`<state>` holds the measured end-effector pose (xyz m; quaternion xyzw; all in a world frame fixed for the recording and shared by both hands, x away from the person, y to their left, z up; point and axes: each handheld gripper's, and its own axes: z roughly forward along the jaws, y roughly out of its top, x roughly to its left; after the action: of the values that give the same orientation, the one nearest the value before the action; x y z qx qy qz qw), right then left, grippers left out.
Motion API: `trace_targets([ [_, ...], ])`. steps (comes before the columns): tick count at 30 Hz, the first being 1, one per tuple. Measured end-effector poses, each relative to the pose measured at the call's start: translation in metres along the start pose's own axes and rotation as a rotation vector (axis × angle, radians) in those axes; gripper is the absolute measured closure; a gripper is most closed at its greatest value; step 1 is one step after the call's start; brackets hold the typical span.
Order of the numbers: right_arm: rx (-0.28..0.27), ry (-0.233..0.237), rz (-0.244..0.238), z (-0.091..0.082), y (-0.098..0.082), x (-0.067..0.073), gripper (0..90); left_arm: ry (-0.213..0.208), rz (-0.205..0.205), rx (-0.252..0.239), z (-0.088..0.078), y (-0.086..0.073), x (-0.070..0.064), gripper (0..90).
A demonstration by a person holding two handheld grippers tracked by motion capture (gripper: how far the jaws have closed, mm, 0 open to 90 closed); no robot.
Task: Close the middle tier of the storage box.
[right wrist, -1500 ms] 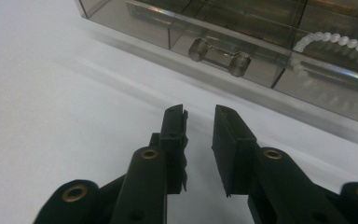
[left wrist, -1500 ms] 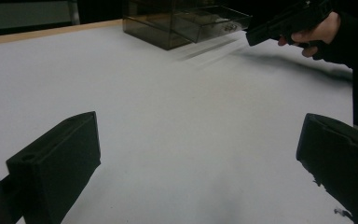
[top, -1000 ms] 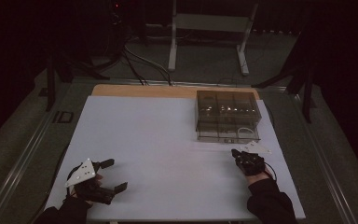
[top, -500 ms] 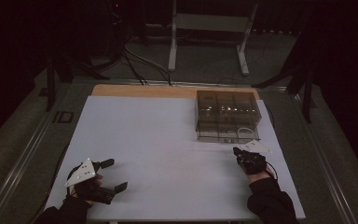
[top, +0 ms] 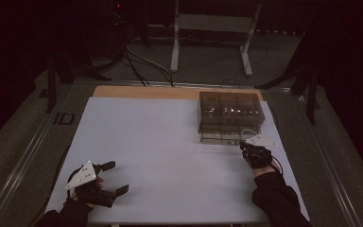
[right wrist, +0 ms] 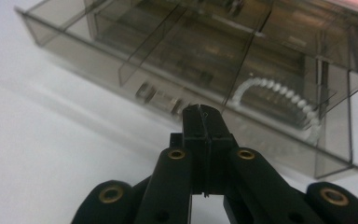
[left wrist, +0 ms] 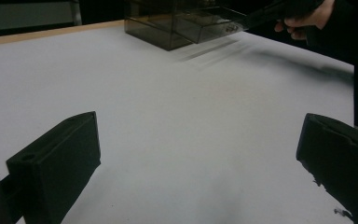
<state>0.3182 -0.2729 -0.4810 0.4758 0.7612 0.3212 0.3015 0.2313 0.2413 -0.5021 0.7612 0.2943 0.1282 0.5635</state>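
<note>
While right tongs point(right wrist: 204, 112) close, drawer point(right wrist: 182, 100) touching ahead

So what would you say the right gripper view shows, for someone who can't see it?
The right hand-held gripper points its shut black jaws at the front of a smoky clear plastic drawer box on a white table. A white beaded string curves inside one pulled-out drawer.
</note>
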Motion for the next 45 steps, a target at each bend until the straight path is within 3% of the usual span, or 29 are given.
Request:
trace_targets([
  [14,0.018,0.003,0.002,0.009,-0.006,0.004,90.0,-0.004,-0.004,-0.013,-0.001,0.001,0.001,1.1],
  [45,0.058,-0.002,0.027,0.024,-0.011,-0.001,90.0,-0.005,0.001,-0.019,-0.001,0.002,0.000,1.1],
])
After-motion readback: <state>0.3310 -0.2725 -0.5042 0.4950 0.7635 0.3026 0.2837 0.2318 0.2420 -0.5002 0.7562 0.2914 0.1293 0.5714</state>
